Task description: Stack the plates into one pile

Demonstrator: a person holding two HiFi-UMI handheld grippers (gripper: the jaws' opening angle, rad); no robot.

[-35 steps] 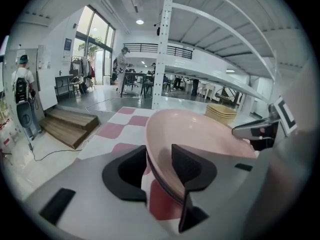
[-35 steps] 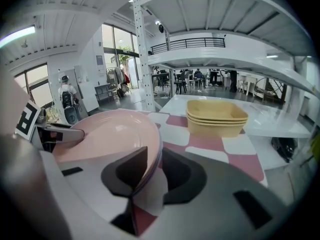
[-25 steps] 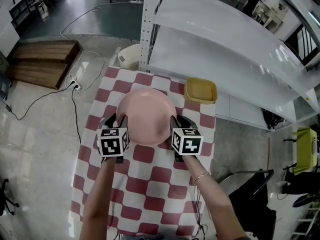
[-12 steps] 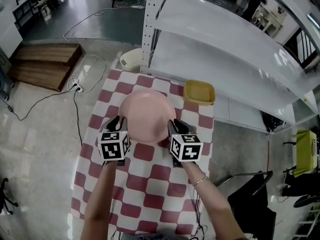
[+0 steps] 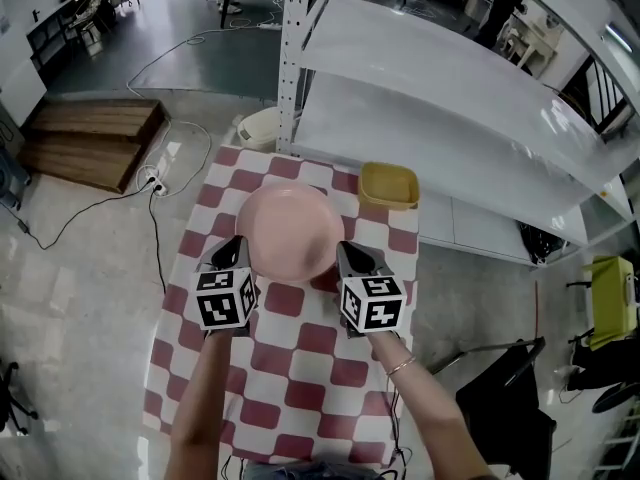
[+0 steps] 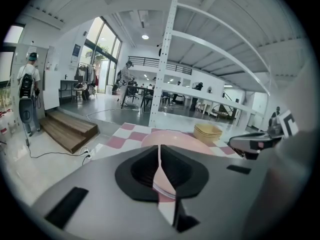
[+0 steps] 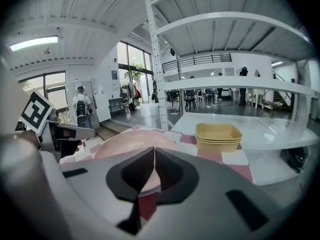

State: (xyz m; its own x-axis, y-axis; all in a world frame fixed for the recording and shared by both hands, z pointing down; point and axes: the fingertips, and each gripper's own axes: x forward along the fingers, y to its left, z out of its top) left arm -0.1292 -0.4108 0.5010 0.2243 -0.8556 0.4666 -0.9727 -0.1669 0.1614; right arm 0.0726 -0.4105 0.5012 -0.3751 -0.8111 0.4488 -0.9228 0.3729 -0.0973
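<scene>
Head view is centred on the pink plate (image 5: 290,230), which is seen just above the middle of the frame, over the red-and-white checked table (image 5: 300,368). A dark shadow is cast on the cloth under its lower right edge, so the plate is judged to be raised off the table rather than resting on it. It is gripped on two sides: the lower left rim is pinched by the left gripper (image 5: 233,254) and the lower right rim by the right gripper (image 5: 352,258). In the left gripper view and the right gripper view alike, the jaws are seen drawn almost together, with only the thin pink rim caught in the slit between them. A pile of yellow plates (image 5: 389,184) is found to the upper right of the pink plate, near the table's far right corner and apart from it. Beyond the pile, the upper right of the frame is filled by white shelving (image 5: 450,118).

The step in hand is judged to be the carrying of the pink plate toward the yellow pile. For the next move, the plate must be held level between both grippers, brought up and to the right until it is centred above the pile, and lowered before either grip is released. If one side is let go early, the plate may be tipped.
</scene>
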